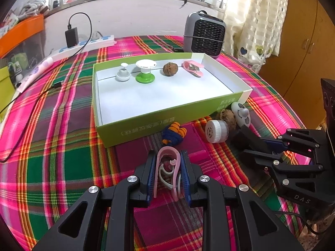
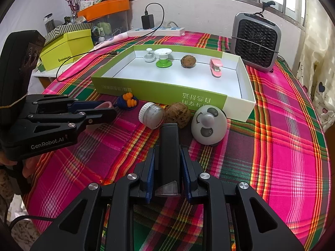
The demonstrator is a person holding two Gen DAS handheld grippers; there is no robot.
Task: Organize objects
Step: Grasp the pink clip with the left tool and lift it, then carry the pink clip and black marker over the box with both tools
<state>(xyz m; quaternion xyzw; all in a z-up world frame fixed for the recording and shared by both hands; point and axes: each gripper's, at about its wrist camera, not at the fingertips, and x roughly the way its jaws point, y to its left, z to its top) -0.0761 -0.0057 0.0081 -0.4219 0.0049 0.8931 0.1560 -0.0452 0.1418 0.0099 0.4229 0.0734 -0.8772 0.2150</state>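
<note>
plaid cloth (image 1: pixel 62 146) covers the table under a barred window. left gripper (image 1: pixel 166 163) pinches a pink clip (image 1: pixel 167 167) between its pads, low over the cloth, in front of the green box (image 1: pixel 146 123). right gripper (image 2: pixel 167 163) clamps a black block (image 2: pixel 169 152); its near end is hard to make out. jar (image 2: pixel 151 115), walnut (image 2: pixel 179 114) and white dome (image 2: pixel 208 124) lie just beside the box.
</note>
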